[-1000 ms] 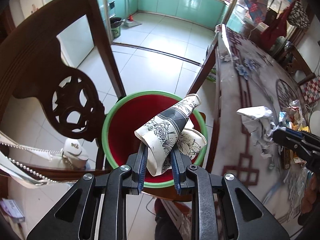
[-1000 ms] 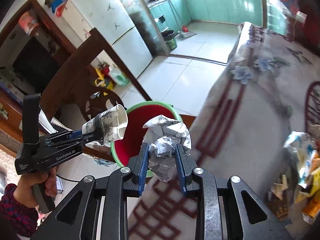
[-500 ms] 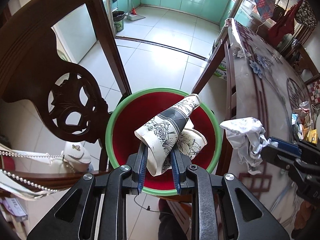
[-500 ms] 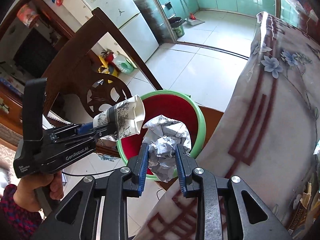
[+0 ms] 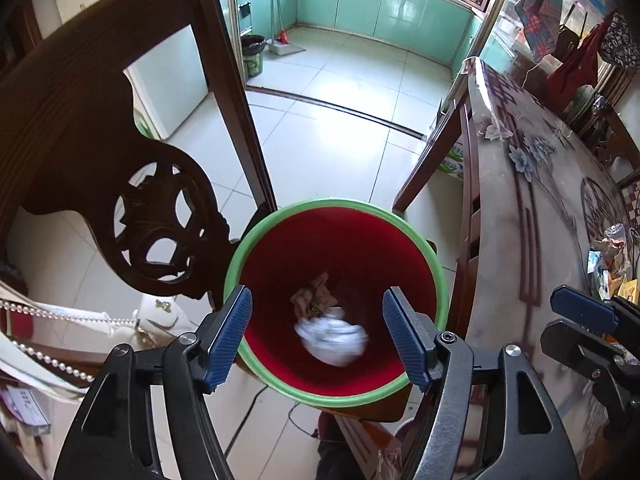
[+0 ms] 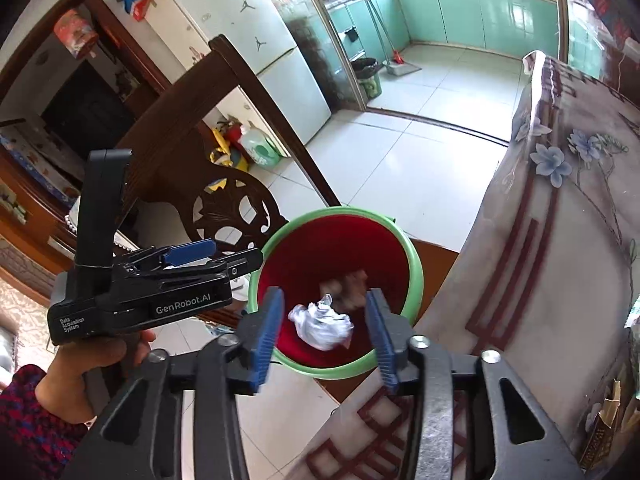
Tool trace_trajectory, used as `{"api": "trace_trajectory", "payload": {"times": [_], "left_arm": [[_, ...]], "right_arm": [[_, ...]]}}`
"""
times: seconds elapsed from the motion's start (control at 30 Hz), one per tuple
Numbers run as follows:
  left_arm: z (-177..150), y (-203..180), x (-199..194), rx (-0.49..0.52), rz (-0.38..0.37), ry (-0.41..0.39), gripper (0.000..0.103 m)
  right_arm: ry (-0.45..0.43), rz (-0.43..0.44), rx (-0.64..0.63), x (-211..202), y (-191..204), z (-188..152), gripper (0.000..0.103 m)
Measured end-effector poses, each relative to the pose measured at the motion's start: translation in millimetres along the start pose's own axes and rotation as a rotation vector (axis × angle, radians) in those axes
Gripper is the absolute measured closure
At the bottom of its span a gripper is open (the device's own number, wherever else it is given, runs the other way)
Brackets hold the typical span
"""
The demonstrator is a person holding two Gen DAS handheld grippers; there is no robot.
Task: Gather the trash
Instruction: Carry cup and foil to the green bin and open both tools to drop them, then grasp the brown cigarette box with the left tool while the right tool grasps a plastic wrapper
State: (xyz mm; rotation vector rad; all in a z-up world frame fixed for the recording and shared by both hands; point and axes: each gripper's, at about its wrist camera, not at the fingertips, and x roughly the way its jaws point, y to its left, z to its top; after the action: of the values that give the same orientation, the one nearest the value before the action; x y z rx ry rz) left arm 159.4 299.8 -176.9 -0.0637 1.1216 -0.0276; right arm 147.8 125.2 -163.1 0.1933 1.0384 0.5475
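A red bin with a green rim (image 5: 430, 246) (image 6: 416, 264) stands on a wooden chair seat beside the table. My left gripper (image 5: 316, 336) is open and empty right over the bin mouth. My right gripper (image 6: 324, 334) is open and empty, also over the bin. A crumpled white paper ball (image 5: 334, 338) (image 6: 322, 328) is blurred, inside the bin. Brownish trash (image 5: 314, 296) (image 6: 348, 284) lies at the bin's bottom. The right gripper also shows at the right edge of the left wrist view (image 5: 576, 324), the left gripper in the right wrist view (image 6: 218, 254).
A dark carved chair back (image 5: 156, 232) rises left of the bin. The table with a floral cloth (image 5: 520, 208) (image 6: 560, 216) is on the right, with more wrappers (image 5: 612, 260) at its far right. A white bag with a pearl strap (image 5: 156, 312) hangs by the chair.
Both grippers opened over the bin. The patterned paper cup left my left gripper and the crumpled paper left my right gripper; the paper is dropping into the bin.
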Motion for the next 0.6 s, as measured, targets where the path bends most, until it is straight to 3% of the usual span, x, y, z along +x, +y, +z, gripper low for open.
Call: {"api": "trace_trajectory", "payload": {"times": [0.33,0.6], "left_arm": [[-8,-25,-14,0.027,-0.02,-0.025,0.029],[-18,-68,-37,0.09,-0.05,-0.064,0.029]], "right_arm": [[-0.063,-0.127,-0.031,-61,5,-17,0.053],[-0.099,-0.201,0.068,-117,-46,-61,0.052]]}}
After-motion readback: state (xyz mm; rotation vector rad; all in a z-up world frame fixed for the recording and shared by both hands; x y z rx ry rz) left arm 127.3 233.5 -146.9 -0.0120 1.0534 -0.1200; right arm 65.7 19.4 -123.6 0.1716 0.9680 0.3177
